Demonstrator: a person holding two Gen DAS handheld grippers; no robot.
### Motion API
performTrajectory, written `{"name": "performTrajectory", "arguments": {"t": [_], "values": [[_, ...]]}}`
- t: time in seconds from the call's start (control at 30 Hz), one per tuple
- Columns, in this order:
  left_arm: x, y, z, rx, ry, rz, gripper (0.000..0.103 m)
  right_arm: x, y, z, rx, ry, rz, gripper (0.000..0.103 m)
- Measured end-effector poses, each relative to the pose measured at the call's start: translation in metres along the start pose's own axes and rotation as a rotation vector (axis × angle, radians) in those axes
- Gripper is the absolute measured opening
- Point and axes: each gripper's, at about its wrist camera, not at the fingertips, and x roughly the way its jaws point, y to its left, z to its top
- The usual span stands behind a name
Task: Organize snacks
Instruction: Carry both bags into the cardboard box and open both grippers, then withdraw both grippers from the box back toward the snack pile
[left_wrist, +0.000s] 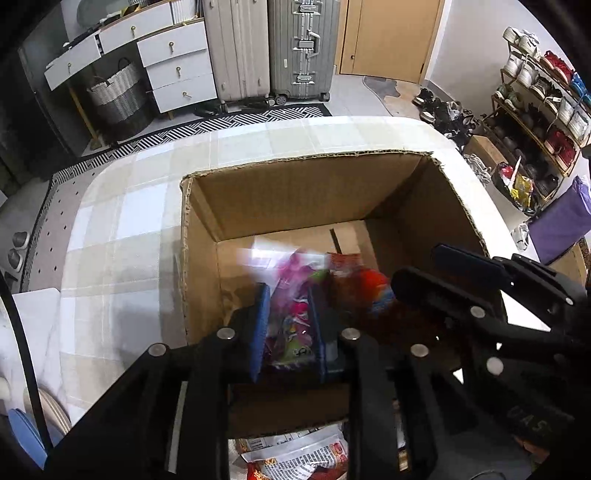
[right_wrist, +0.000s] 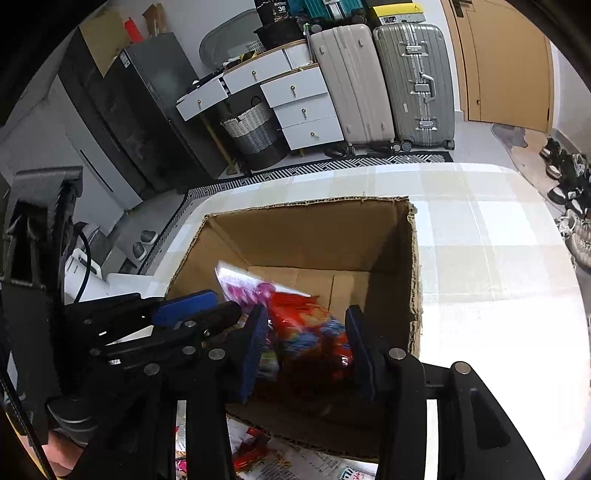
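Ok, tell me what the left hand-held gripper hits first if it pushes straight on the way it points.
Most likely the pink snack bag between the left hand-held gripper fingers, then the floor of the cardboard box. The bag is blurred, so depth is uncertain.

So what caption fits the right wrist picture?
Right gripper releasing a red snack bag into the cardboard box.

One cardboard box (left_wrist: 295, 192) stands on one checked table (left_wrist: 122, 221). Two snack packets show inside it, one pink (left_wrist: 291, 325) and one red (right_wrist: 310, 332), both blurred. At least two more packets (left_wrist: 295, 458) lie in front of the box, though the count there is unsure. Two grippers are in view, the left gripper (left_wrist: 290, 325) and the right gripper (right_wrist: 308, 350). Behind stand two suitcases (right_wrist: 384, 85), one woven basket (right_wrist: 255, 129), one white drawer unit (right_wrist: 299, 107) and one shoe rack (left_wrist: 539, 110)
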Motion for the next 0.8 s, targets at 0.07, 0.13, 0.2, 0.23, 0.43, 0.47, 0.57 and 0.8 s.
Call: {"name": "performTrajectory", "arguments": {"t": [0.07,0.13,0.2,0.23,0.43,0.47,0.57,0.8], "values": [[-0.006,0.001,-0.002,0.013,-0.018,0.009,0.027,-0.002,-0.001,-0.001,0.004,-0.001,-0.001,0.045],[-0.013,0.000,-0.004,0.027,-0.030,0.006,0.034,-0.006,-0.003,-0.003,0.016,0.001,-0.001,0.045],[-0.021,0.001,-0.006,0.022,-0.047,0.010,0.050,-0.012,-0.005,-0.005,0.020,-0.007,-0.006,0.045],[-0.026,0.001,-0.007,0.015,-0.057,0.010,0.053,-0.015,-0.006,-0.006,0.021,-0.010,-0.007,0.045],[-0.061,0.003,-0.016,-0.025,-0.094,0.002,0.073,-0.041,-0.004,-0.012,0.016,-0.032,0.001,0.046],[-0.070,0.003,-0.019,-0.027,-0.116,0.008,0.077,-0.049,-0.001,-0.013,0.006,-0.041,0.008,0.048],[-0.096,0.002,-0.029,-0.043,-0.148,0.006,0.080,-0.075,0.009,-0.018,-0.018,-0.085,0.004,0.071],[-0.185,-0.017,-0.074,-0.043,-0.292,0.054,0.082,-0.153,0.038,-0.042,-0.116,-0.230,0.005,0.089]]}}
